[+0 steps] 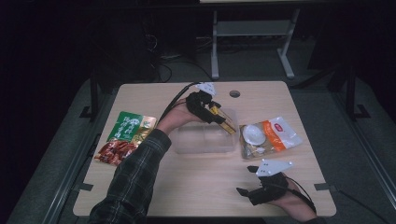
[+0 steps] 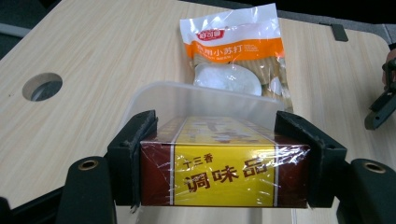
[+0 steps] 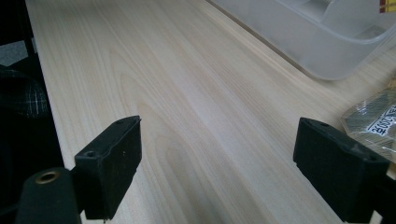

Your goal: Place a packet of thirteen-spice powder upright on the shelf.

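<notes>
From the high view the left gripper (image 1: 219, 116) holds the seasoning box (image 1: 223, 120) tilted over the clear tub (image 1: 205, 142), long axis slanting down into it; the left gripper view shows both jaws clamped on the box (image 2: 224, 168) ends, while the right gripper view shows the right gripper (image 3: 217, 163) open, idle above the table (image 3: 187, 93).

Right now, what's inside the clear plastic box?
The clear plastic box looks empty. The left gripper holds a yellow seasoning box over its rim, hiding the corner beneath.

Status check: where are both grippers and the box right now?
Left gripper shut on the seasoning box, over the clear tub. Right gripper open, empty, over bare table. Cracker bag beside the tub, not blocking.
</notes>
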Tool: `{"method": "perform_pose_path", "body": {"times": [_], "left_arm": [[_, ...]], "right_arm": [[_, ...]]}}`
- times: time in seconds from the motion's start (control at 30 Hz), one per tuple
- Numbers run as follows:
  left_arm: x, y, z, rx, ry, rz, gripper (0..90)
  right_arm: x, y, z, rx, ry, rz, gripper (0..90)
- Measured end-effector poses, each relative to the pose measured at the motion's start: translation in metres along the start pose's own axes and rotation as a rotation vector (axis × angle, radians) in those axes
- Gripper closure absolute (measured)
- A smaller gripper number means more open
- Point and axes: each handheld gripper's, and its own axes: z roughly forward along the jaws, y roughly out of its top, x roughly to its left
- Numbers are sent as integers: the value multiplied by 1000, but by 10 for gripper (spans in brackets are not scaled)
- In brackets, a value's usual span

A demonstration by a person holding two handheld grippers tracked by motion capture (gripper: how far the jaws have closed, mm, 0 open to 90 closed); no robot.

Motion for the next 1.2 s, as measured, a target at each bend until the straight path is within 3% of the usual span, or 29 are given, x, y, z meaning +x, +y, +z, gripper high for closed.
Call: {"method": "perform_pose_path", "body": {"times": [0.53, 1.2], "left_arm": [[0, 11, 22, -62, -20, -11, 311], [-2, 15, 54, -41, -46, -23, 312]], "right_arm": [[0, 0, 0, -1, 9, 0, 150], [0, 0, 1, 9, 21, -1, 149]]}}
